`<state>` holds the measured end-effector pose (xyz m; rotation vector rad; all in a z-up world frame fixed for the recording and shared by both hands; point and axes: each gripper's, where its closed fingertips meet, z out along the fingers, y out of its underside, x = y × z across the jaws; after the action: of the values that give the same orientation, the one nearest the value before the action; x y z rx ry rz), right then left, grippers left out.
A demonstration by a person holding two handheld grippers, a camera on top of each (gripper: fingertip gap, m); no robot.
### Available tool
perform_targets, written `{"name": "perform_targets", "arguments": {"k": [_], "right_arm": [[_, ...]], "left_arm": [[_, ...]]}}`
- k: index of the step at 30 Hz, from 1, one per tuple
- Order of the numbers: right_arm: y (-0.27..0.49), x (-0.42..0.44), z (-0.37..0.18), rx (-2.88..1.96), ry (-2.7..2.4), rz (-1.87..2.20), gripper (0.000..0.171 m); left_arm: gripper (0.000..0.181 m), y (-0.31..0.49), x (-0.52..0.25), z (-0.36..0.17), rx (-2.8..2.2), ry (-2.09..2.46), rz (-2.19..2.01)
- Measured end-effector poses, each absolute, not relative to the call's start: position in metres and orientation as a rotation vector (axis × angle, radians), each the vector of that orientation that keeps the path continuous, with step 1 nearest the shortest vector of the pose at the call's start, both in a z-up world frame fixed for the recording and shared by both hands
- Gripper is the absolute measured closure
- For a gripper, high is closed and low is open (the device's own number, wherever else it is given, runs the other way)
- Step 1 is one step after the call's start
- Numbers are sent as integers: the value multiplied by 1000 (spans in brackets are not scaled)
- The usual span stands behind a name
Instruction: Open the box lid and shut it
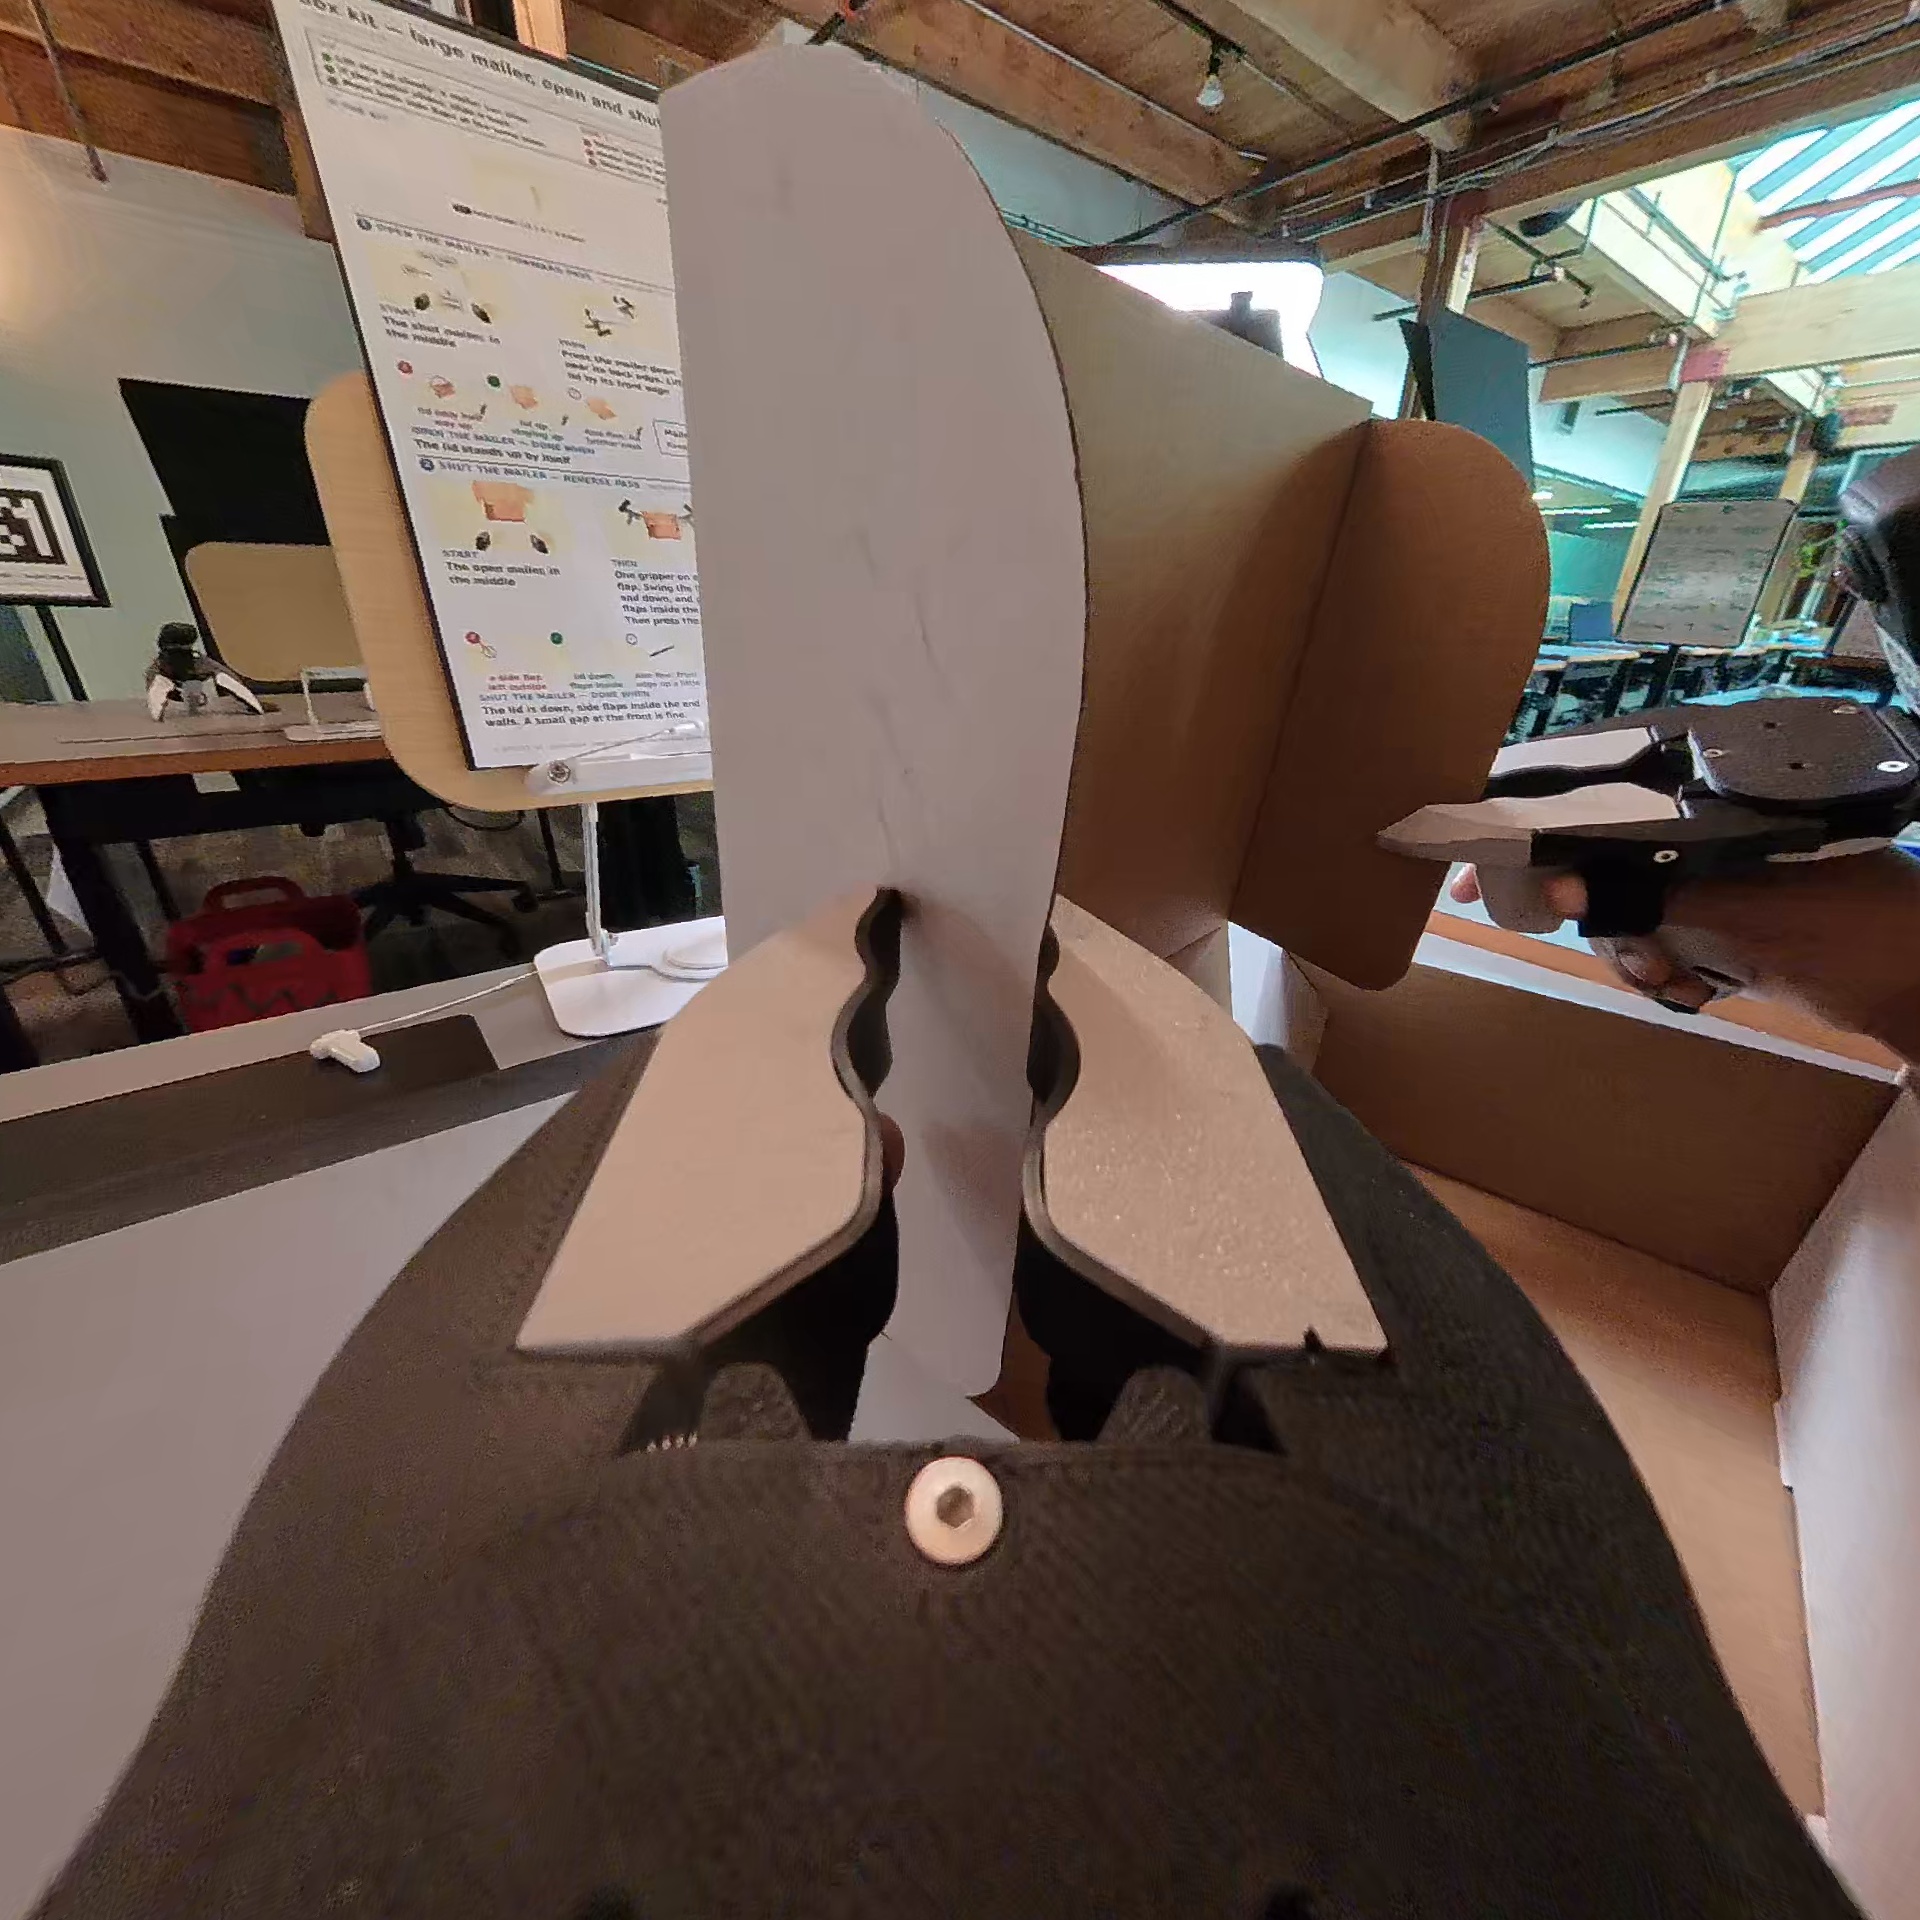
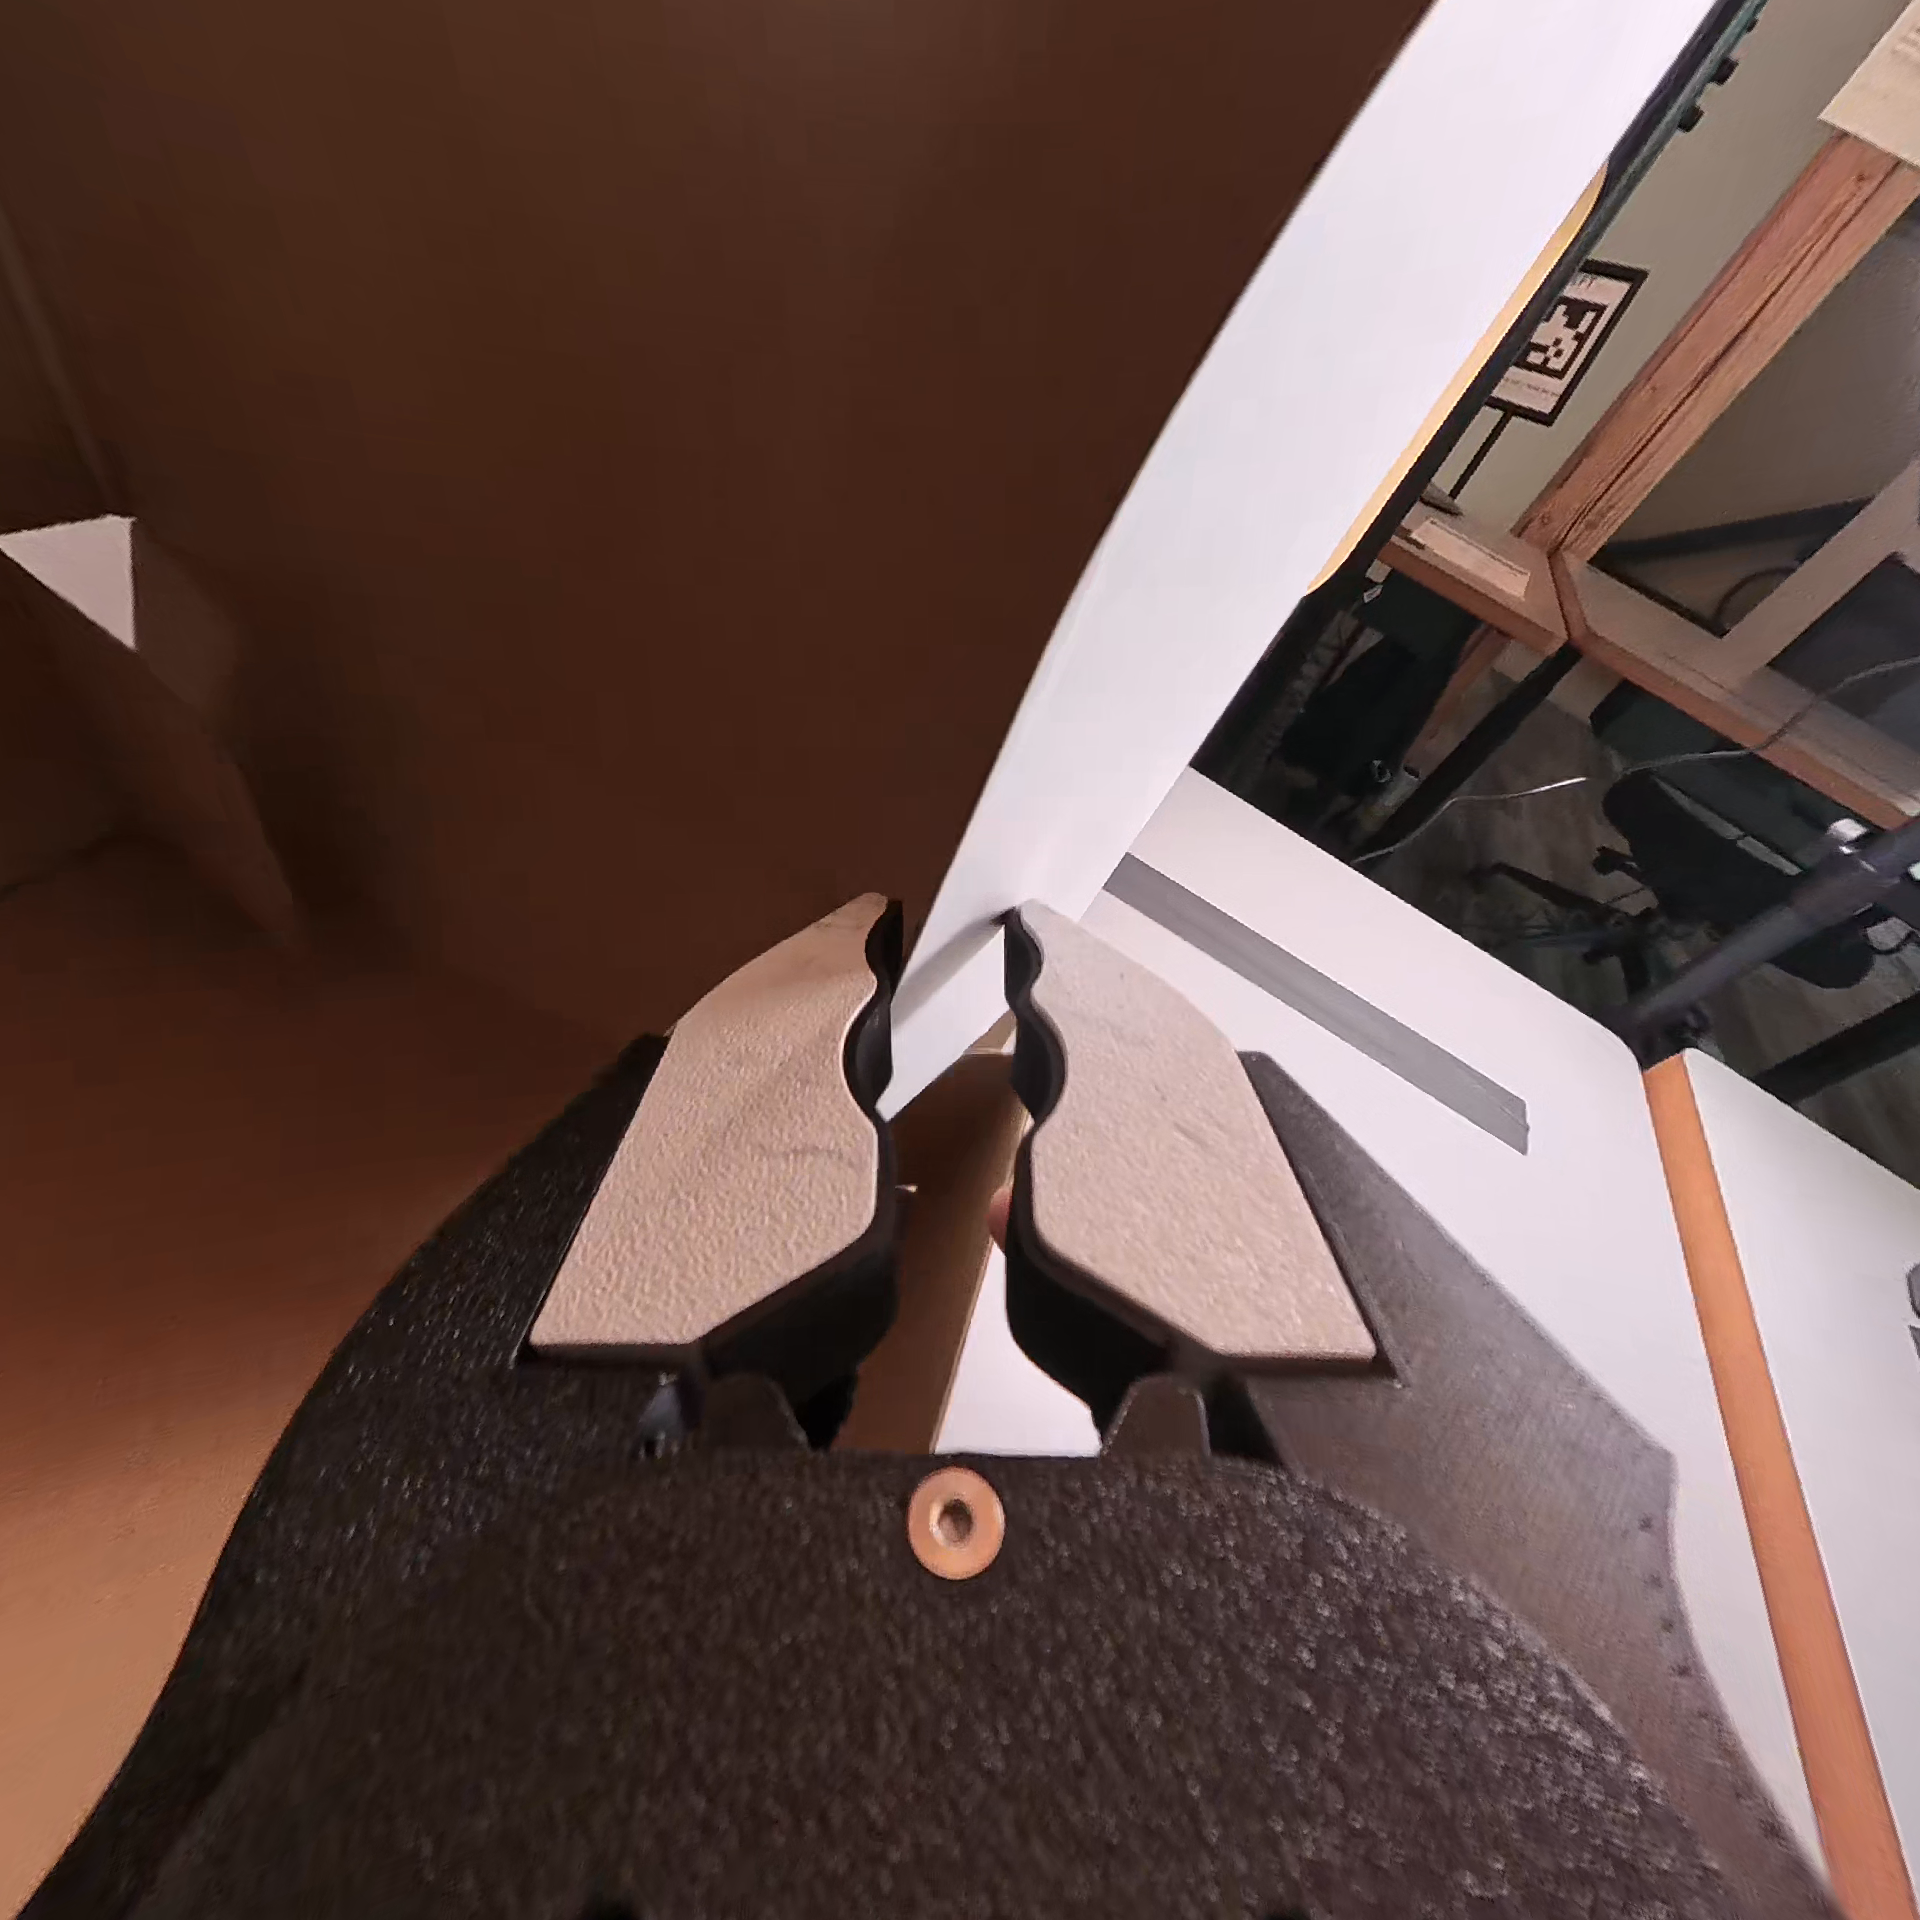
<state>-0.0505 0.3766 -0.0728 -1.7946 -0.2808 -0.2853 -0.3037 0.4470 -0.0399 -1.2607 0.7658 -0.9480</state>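
- The box (image 1: pixel 1558 1174) sat open on the table (image 1: pixel 187 1351), brown inside and white outside, with its lid (image 1: pixel 1174 582) standing up at the back.
- The left gripper (image 1: pixel 961 935) was clamped on the lid's near side flap (image 1: pixel 873 499), which stood edge-on between the two fingers with its white face showing.
- Over in the left wrist view, the right gripper (image 1: pixel 1455 821) hung just beside the far side flap (image 1: pixel 1392 707). From there I could not tell whether it touched.
- Its own camera told more: the right gripper (image 2: pixel 951 920) had that flap's white edge (image 2: pixel 1247 520) running in between its fingers, which were nearly together. It looked pinched, though a sliver of gap showed on one side.
- My read: this was the closing half, a flap in each gripper, ready to swing the lid forward and down.
- To do it well, I'd say both sides needed to come down together, so the lid wouldn't twist on its hinge.
- The flaps ought to be steered inside the end walls (image 1: pixel 1849 1403) before the lid dropped, since a flap left outside would jam.
- A light grip seemed wise too; cardboard creases easily.
- Behind the box stood an instruction poster (image 1: pixel 509 416) with small pictures and printed text, on a white stand (image 1: pixel 623 977).
- A black-and-white square marker (image 1: pixel 31 530) hung framed at the far left wall.
- No brand marks showed on the box itself.
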Motion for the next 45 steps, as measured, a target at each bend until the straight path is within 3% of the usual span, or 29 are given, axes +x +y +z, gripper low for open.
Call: {"name": "perform_targets", "arguments": {"k": [10,22,33,45], "right_arm": [[368,-42,-68,-1792,-224,-244,153],[353,-42,-79,-1879,-306,-378,153],[305,-41,-97,-1889,-299,-260,158],[390,-40,-95,-1799,-296,-322,159]], "left_arm": [[156,437,-293,-23,-1357,757,-1062],[153,415,-290,-58,-1345,815,-957],[157,399,-299,-72,-1280,900,-928],[159,490,-287,-73,-1229,925,-724]]}}
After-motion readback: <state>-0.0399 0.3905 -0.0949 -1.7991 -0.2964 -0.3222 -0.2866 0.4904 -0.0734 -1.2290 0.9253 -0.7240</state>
